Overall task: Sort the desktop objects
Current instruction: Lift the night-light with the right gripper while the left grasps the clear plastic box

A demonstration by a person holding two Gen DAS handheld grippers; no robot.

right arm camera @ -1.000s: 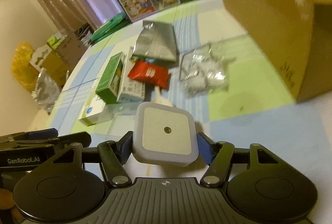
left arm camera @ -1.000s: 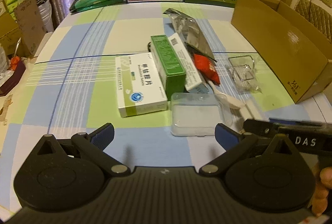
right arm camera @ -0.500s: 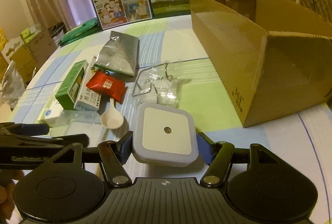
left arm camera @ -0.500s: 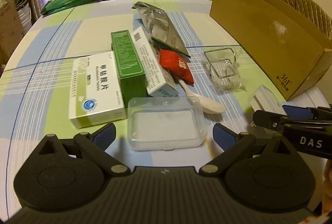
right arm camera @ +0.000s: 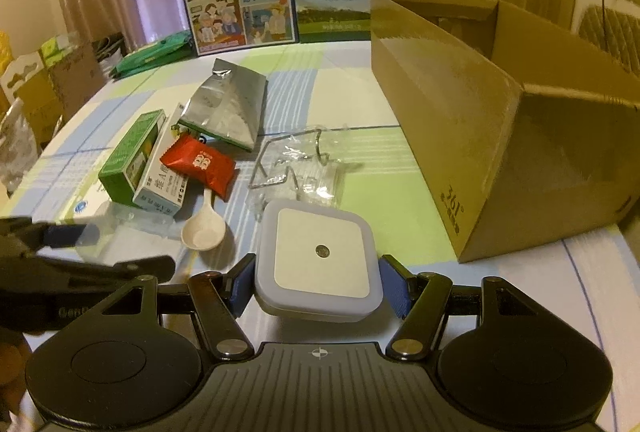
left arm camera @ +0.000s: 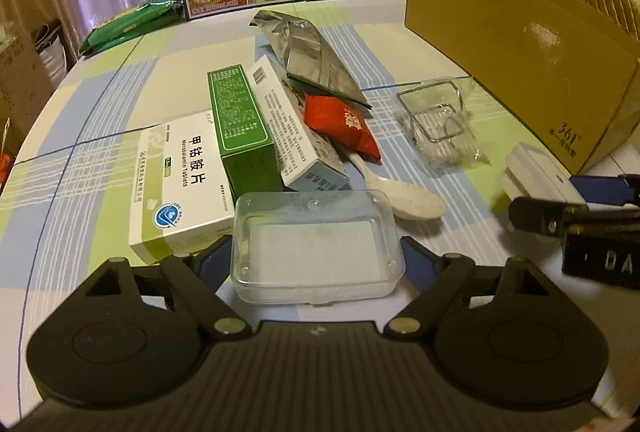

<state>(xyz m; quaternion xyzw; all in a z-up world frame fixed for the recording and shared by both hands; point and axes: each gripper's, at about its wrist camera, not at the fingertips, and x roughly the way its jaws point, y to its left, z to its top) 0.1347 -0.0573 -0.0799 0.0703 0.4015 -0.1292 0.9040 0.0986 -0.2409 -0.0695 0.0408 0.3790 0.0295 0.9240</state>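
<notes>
The left tool (left arm camera: 316, 256) has closed in, open, straddling the clear case (left arm camera: 316, 244); the right tool (right arm camera: 318, 278) keeps gripping the nightlight (right arm camera: 320, 260) near the box (right arm camera: 500, 119), ready for dropping.

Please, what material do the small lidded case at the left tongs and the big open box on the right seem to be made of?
The small case looks like clear, glossy hard plastic: the tablecloth shows through it and moulded dots mark its lid. The big box looks like brown cardboard with a slightly shiny face, judging by its folded flaps and soft glare.
</notes>
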